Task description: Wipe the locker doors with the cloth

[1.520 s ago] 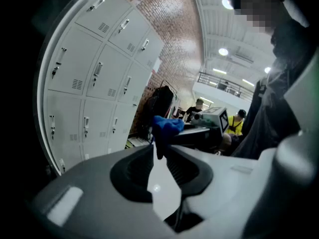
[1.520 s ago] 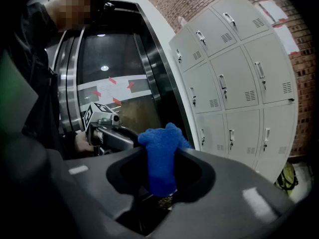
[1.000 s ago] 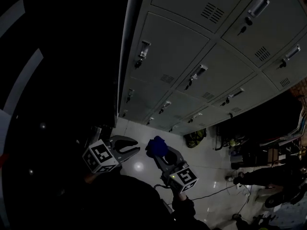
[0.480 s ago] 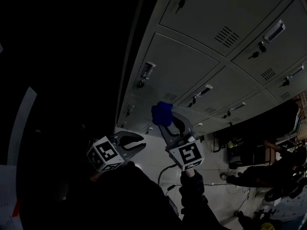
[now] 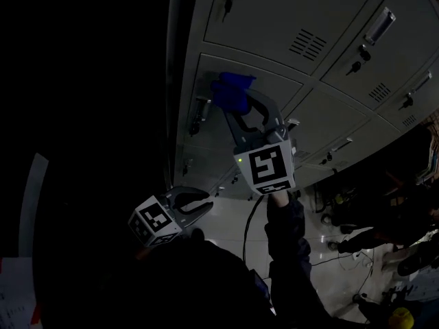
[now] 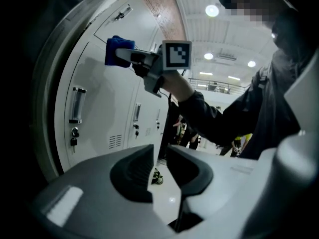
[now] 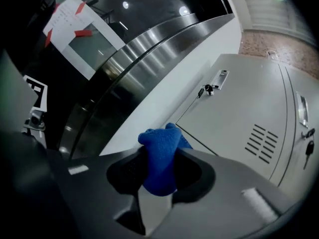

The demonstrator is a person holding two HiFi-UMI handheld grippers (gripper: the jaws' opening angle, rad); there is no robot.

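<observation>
My right gripper (image 5: 236,96) is raised and shut on a bunched blue cloth (image 5: 230,90). The cloth sits at the upper left corner of a grey locker door (image 5: 278,108) in the leftmost column; I cannot tell whether it touches. In the right gripper view the cloth (image 7: 160,156) stands up between the jaws, just below the door's corner (image 7: 234,118). The left gripper view shows the cloth (image 6: 117,51) and right gripper (image 6: 127,58) against the lockers (image 6: 99,103). My left gripper (image 5: 204,201) hangs low, shut and holding nothing (image 6: 159,156).
Each locker door has a handle (image 5: 200,110), a key lock and a vent (image 5: 306,44). A dark curved metal pillar (image 7: 124,68) borders the lockers on the left. Below is a glossy white floor (image 5: 230,225) with a cable. People stand at the right (image 5: 384,232).
The right gripper has risen with the blue cloth from near the floor up to the locker door's corner. The left gripper has stayed low and shut.
</observation>
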